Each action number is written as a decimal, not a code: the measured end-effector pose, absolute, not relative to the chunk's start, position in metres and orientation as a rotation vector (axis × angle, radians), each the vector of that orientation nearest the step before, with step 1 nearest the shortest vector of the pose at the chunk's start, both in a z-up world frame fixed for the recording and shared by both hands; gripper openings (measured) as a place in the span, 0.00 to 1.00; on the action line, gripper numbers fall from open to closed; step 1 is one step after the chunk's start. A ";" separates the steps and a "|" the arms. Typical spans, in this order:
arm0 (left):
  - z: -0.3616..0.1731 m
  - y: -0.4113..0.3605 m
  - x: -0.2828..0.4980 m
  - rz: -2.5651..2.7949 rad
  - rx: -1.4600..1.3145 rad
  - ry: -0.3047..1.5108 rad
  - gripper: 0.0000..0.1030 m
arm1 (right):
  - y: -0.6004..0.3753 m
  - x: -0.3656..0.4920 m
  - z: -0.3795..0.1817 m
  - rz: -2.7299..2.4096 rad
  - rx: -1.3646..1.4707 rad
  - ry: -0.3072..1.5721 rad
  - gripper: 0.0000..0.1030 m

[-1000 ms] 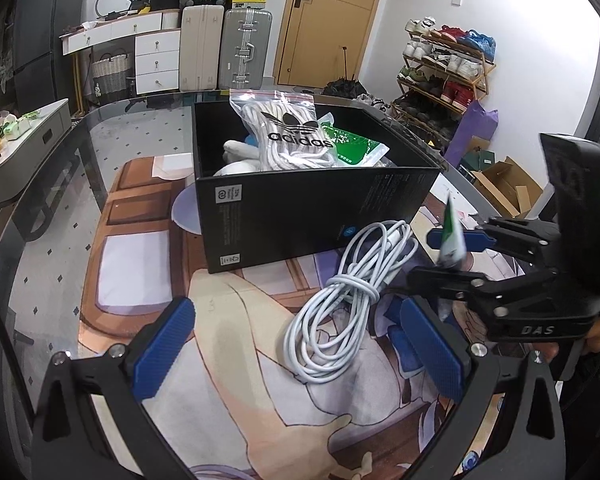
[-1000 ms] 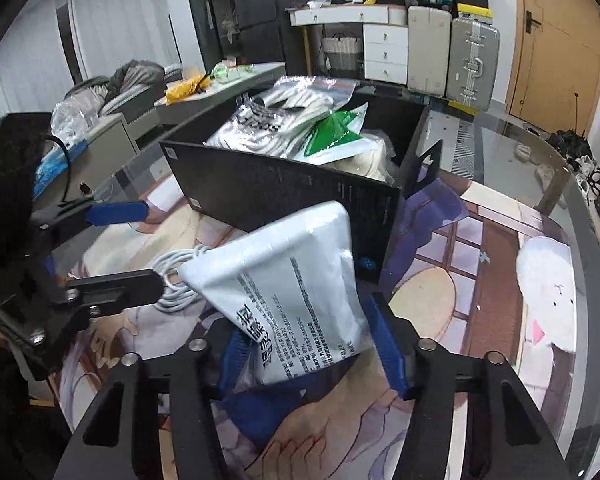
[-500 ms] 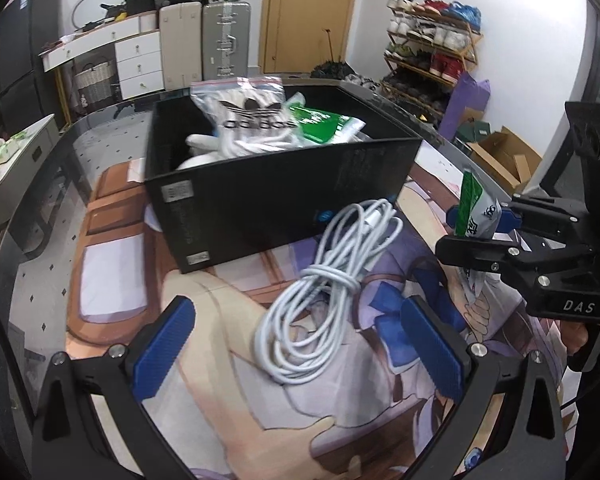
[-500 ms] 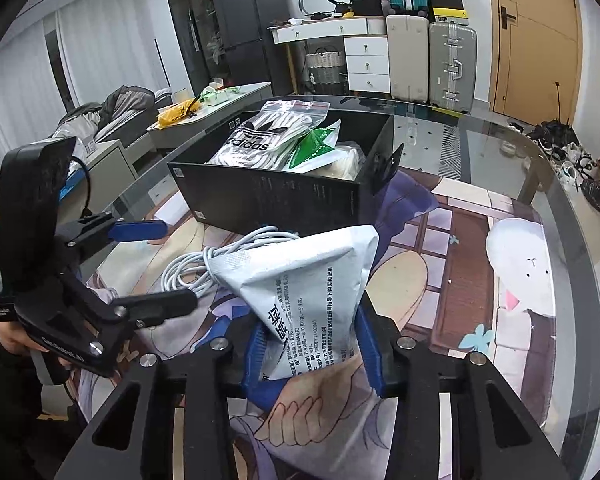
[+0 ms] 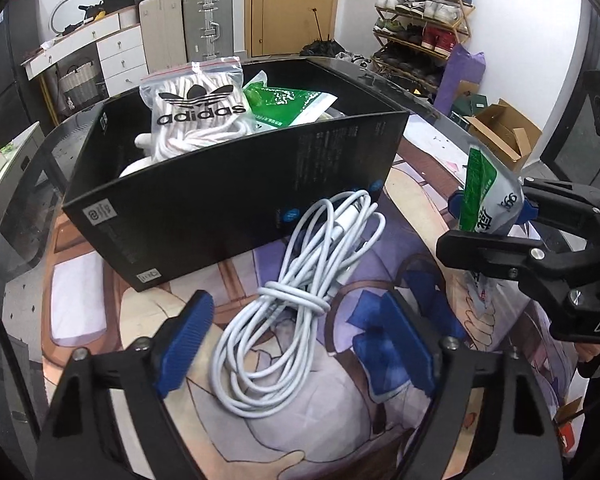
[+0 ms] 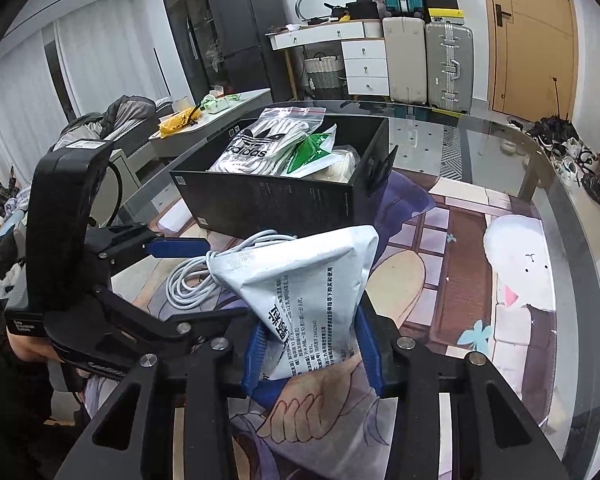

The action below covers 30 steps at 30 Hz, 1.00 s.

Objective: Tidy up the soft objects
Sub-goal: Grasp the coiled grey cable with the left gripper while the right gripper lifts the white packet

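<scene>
The open black cardboard box (image 5: 236,196) sits at twelve o'clock, half filled. The coiled white cable (image 5: 296,304) lies between the closing left gripper (image 5: 296,338), whose pads should meet at the knot. The right gripper (image 6: 312,354) clamps the white-green sachet (image 6: 300,292); it should clear the box wall first.

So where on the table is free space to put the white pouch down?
Free: printed mat right of the black box, near the glass table edge. Crowded: before the box, where the white cable lies between the closing left gripper fingers.
</scene>
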<state>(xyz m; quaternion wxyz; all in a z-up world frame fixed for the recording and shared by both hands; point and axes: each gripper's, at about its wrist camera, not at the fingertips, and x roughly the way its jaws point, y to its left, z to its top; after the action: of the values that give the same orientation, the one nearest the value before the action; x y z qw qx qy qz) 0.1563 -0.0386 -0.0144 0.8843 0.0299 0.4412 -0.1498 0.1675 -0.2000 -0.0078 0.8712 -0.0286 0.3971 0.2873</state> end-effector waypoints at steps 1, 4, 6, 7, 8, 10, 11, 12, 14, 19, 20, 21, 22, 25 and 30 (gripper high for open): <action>-0.013 -0.038 0.155 -0.320 0.058 0.913 0.73 | -0.200 0.168 -0.008 0.600 -0.060 0.830 0.40; -0.012 -0.034 0.154 -0.324 0.040 0.901 0.55 | -0.200 0.167 -0.008 0.599 -0.061 0.831 0.40; -0.011 -0.033 0.154 -0.338 0.024 0.897 0.47 | -0.200 0.168 -0.007 0.599 -0.057 0.829 0.40; -0.010 -0.032 0.153 -0.347 0.021 0.896 0.44 | -0.200 0.168 -0.007 0.599 -0.056 0.828 0.40; -0.010 -0.032 0.153 -0.355 0.022 0.895 0.42 | -0.200 0.167 -0.007 0.599 -0.055 0.826 0.40; -0.009 -0.034 0.151 -0.374 0.032 0.894 0.34 | -0.201 0.167 -0.006 0.601 -0.051 0.824 0.40; -0.009 -0.035 0.150 -0.380 0.039 0.893 0.33 | -0.202 0.167 -0.006 0.601 -0.049 0.822 0.40; -0.008 -0.036 0.148 -0.381 0.045 0.891 0.32 | -0.202 0.167 -0.006 0.602 -0.047 0.822 0.40; -0.008 -0.036 0.146 -0.383 0.049 0.889 0.31 | -0.202 0.167 -0.006 0.602 -0.046 0.822 0.40; -0.004 -0.035 0.141 -0.390 0.038 0.870 0.30 | -0.203 0.167 -0.006 0.600 -0.040 0.820 0.40; -0.003 -0.034 0.139 -0.394 0.033 0.864 0.30 | -0.203 0.167 -0.006 0.600 -0.039 0.820 0.40; -0.003 -0.035 0.139 -0.398 0.030 0.861 0.30 | -0.203 0.167 -0.006 0.600 -0.039 0.820 0.40; -0.002 -0.033 0.139 -0.403 0.026 0.858 0.30 | -0.203 0.167 -0.006 0.599 -0.039 0.820 0.40; -0.001 -0.029 0.135 -0.408 0.015 0.848 0.30 | -0.203 0.167 -0.005 0.600 -0.040 0.819 0.40; 0.004 -0.020 0.125 -0.415 -0.025 0.826 0.30 | -0.203 0.167 -0.002 0.598 -0.037 0.810 0.40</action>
<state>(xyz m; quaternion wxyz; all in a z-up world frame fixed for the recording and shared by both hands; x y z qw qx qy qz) 0.1254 -0.0201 0.0037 0.8950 -0.0119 0.3983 -0.2002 0.1672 -0.2034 -0.0024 0.8758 -0.0175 0.3879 0.2867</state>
